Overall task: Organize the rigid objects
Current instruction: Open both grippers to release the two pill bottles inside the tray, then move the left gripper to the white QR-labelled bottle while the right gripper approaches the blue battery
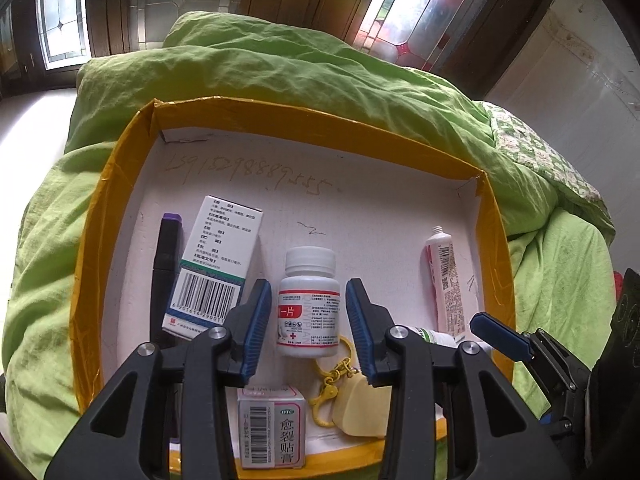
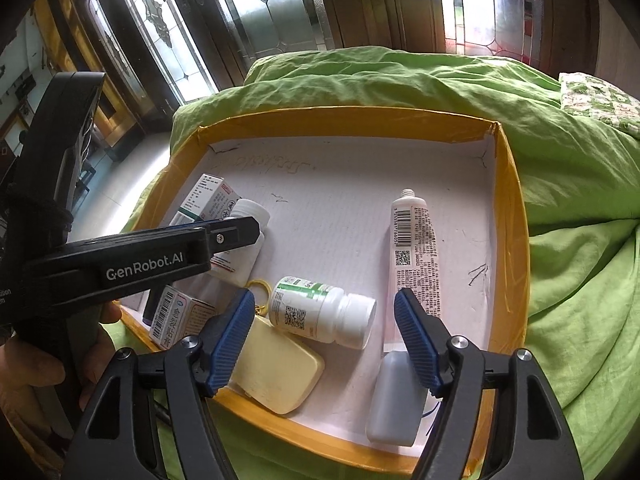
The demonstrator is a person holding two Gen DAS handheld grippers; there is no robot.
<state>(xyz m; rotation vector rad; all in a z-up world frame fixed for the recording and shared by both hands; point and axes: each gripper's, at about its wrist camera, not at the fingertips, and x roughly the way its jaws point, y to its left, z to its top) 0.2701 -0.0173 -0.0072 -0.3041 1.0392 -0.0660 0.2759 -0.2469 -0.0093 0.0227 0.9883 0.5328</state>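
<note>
A white pill bottle with a red label stands upright in an orange-rimmed cardboard tray. My left gripper straddles that bottle, a blue pad on each side with a thin gap, so it is open. In the right wrist view the left gripper shows from the side over the same bottle. A white bottle with a green label lies on its side. My right gripper is wide open around it without touching. One right finger shows at the tray's right edge.
Also in the tray: a barcoded medicine box, a black pen, a small plaster box, a yellow keyring case, a tube and a grey bottle. A green quilt surrounds the tray. A hand holds the left gripper.
</note>
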